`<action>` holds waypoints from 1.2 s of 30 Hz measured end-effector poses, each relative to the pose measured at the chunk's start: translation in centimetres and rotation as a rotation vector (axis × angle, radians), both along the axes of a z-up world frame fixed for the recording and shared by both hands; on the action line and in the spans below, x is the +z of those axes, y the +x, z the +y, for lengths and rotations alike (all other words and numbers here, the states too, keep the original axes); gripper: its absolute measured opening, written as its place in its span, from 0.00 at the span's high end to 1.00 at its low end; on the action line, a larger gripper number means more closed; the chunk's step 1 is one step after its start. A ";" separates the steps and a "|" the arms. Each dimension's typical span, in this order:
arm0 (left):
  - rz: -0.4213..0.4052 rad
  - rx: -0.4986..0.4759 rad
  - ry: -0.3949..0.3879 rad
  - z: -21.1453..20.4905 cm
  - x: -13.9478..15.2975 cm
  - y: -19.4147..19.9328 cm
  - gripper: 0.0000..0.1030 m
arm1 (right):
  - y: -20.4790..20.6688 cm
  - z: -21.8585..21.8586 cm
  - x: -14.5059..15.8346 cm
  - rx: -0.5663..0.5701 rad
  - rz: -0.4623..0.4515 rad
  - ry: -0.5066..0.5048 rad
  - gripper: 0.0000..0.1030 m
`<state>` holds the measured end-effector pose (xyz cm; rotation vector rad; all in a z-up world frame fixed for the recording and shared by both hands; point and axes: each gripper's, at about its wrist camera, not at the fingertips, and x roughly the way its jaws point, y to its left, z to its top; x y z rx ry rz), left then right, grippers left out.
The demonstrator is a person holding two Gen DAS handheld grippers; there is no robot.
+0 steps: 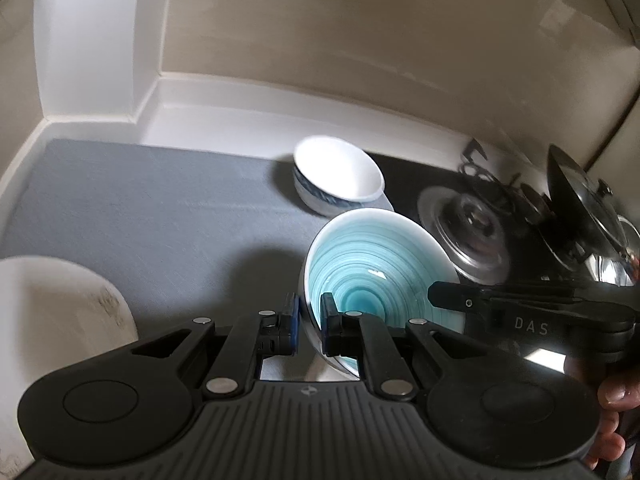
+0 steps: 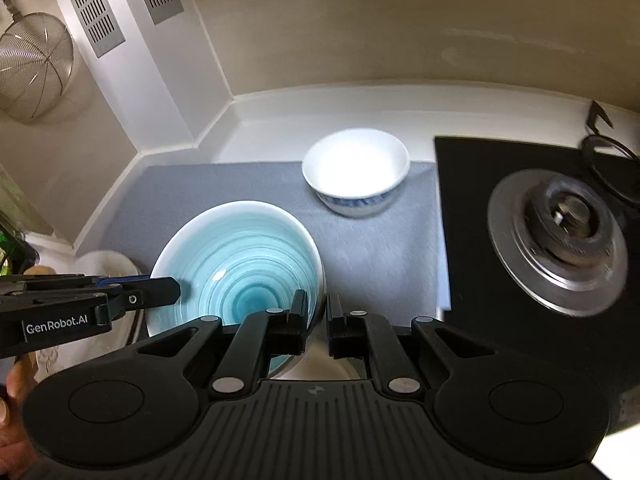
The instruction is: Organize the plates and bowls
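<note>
Near the front edge of the table [image 2: 264, 120], over the grey woven mat [image 2: 372, 248]: a glossy ceramic turquoise bowl [image 2: 240, 276], round, with concentric blue-green rings inside and a pale rim, tilted and held up between both tools. Left gripper [image 1: 310, 322], matte black plastic with ribbed body, silver pivot bolts and blue pads, jaws narrow and clamped on the bowl's near-left rim, one finger inside and one outside. Right gripper [image 2: 317, 322], same build, jaws likewise narrow across the bowl's right rim. Both held roughly level, pointed toward the back wall, meeting the bowl from opposite sides.

Toward the mat's back right corner, well apart from the held bowl: a smaller white bowl [image 2: 356, 170], smooth and deep, with a blue patterned band outside, upright. At the front left, partly hidden: a cream plate [image 1: 60, 312] with a dark smudged mark. To the right of the mat: a black glass hob [image 2: 472, 184] with a round steel burner [image 2: 560, 248].

Readable writing: "GenRobot.AI" on the left tool's side in the right wrist view, "DAS" on the right tool's side in the left wrist view. Fingertips of the holding hands at the frame edges.
</note>
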<state>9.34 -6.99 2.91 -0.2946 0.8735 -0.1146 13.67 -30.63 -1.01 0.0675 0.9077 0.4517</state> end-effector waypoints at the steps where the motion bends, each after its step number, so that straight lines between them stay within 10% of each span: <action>1: 0.008 -0.006 -0.001 -0.3 -0.2 -0.3 0.90 | -0.3 -0.3 -0.2 -0.005 0.008 0.000 0.90; 36: 0.166 -0.065 -0.001 -2.5 -3.7 -1.7 0.90 | -3.3 -1.7 -2.6 0.001 0.145 -0.082 0.91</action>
